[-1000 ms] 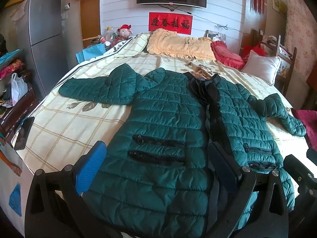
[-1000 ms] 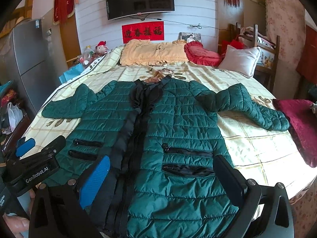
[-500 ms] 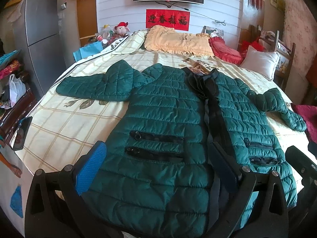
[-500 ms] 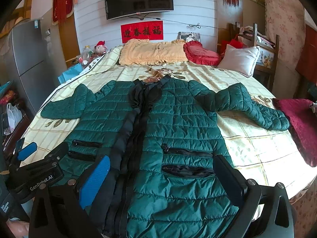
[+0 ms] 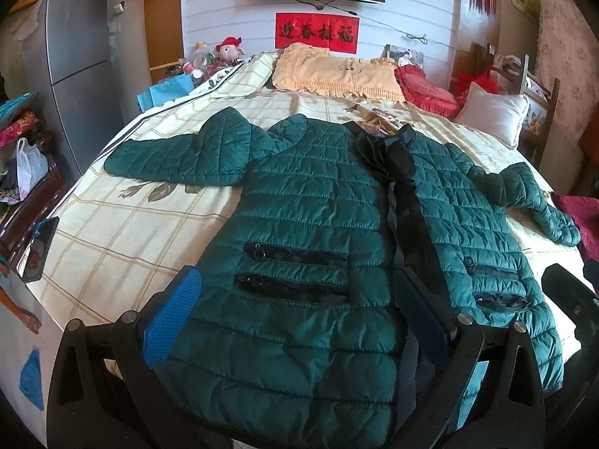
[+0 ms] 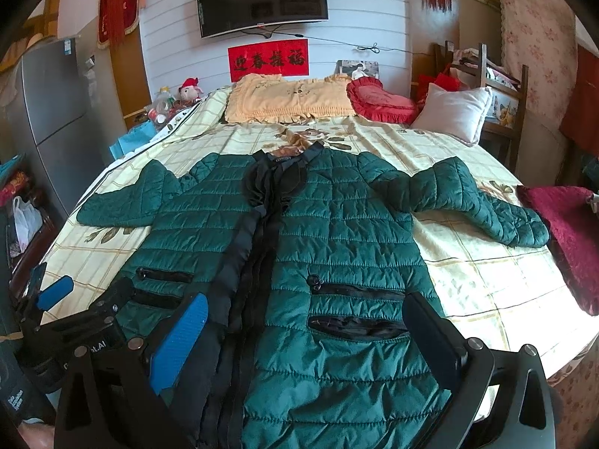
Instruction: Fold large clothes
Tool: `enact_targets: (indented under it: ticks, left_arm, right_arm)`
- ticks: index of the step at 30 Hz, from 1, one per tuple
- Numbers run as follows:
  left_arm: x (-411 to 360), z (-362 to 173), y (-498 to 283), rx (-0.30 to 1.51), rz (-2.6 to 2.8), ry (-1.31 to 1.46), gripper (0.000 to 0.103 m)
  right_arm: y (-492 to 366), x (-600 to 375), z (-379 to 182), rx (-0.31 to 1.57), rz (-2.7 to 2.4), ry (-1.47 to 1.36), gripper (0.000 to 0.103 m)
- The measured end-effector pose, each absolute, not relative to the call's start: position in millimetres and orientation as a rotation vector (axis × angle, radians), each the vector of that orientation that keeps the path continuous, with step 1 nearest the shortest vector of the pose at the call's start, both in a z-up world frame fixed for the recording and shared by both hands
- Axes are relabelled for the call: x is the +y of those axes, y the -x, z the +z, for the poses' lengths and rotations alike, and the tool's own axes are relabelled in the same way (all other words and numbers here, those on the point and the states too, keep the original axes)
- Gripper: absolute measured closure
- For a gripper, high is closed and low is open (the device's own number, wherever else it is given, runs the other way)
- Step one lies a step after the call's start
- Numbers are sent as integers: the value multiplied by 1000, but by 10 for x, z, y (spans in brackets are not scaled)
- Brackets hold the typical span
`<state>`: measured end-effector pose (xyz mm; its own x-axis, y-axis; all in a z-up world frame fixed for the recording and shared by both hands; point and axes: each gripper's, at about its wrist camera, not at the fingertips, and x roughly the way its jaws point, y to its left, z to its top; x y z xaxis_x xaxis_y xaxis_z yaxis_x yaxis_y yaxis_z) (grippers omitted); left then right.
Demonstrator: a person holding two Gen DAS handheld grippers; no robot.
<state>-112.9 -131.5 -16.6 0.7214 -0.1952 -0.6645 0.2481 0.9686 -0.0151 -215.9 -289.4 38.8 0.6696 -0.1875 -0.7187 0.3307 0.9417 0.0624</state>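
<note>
A dark green quilted jacket [image 5: 310,224] with a black front placket lies flat and face up on the bed, both sleeves spread out; it also shows in the right wrist view [image 6: 337,247]. My left gripper [image 5: 299,318] is open and empty above the jacket's lower left panel, near the hem. My right gripper [image 6: 307,340] is open and empty above the lower right panel, near the pocket zips. The left gripper also appears at the left edge of the right wrist view [image 6: 71,318].
The bed [image 5: 112,232] has a cream checked sheet. A yellow pillow [image 5: 337,75], a red cushion [image 5: 426,89] and a white pillow [image 5: 490,112] lie at its head. A maroon cloth [image 6: 565,239] lies at the right edge. A fridge [image 5: 78,67] and a phone [image 5: 39,249] are at the left.
Both grippers have shifted slightly, so the jacket's hem sits a little closer under them. The jacket has not moved and both grippers stay open.
</note>
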Motion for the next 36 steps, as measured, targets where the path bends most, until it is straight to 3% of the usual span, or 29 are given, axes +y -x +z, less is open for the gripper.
enact_targets:
  ticks: [36]
  left_arm:
    - [-1481, -214, 505, 783, -221, -97, 0]
  right_arm:
    - [1463, -3114, 260, 806, -313, -213, 0]
